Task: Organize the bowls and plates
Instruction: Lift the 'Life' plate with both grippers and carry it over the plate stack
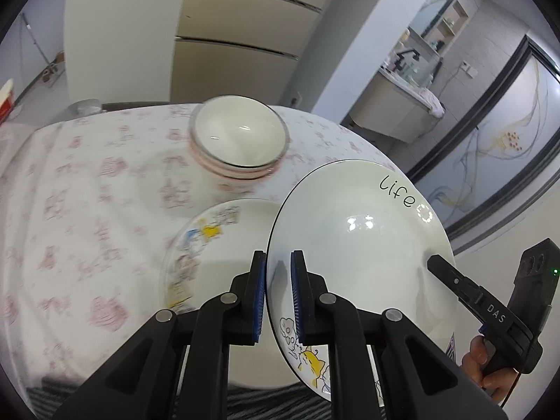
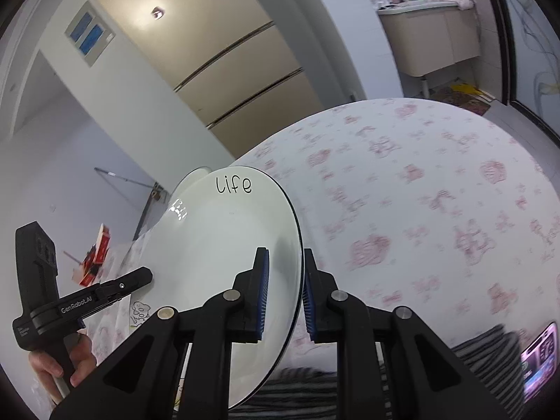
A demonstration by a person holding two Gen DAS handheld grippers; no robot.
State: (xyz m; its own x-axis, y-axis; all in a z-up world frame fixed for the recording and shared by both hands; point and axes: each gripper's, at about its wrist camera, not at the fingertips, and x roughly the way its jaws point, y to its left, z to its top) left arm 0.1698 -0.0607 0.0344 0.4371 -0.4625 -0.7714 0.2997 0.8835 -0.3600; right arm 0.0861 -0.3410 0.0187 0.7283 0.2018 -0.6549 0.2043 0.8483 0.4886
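Jaws of the left gripper and right gripper both pinch opposite rims of a tilted white "life" plate, raised above another plate near stacked bowls on the surface.

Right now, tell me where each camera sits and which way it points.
Left wrist: on the left gripper, facing across the table at stacked bowls and a second plate; right gripper shows at right.
Right wrist: on the right gripper, facing over the tablecloth toward the cabinets; left gripper and hand show at left.
Shared: the "Life" plate, gripped from opposite rims.
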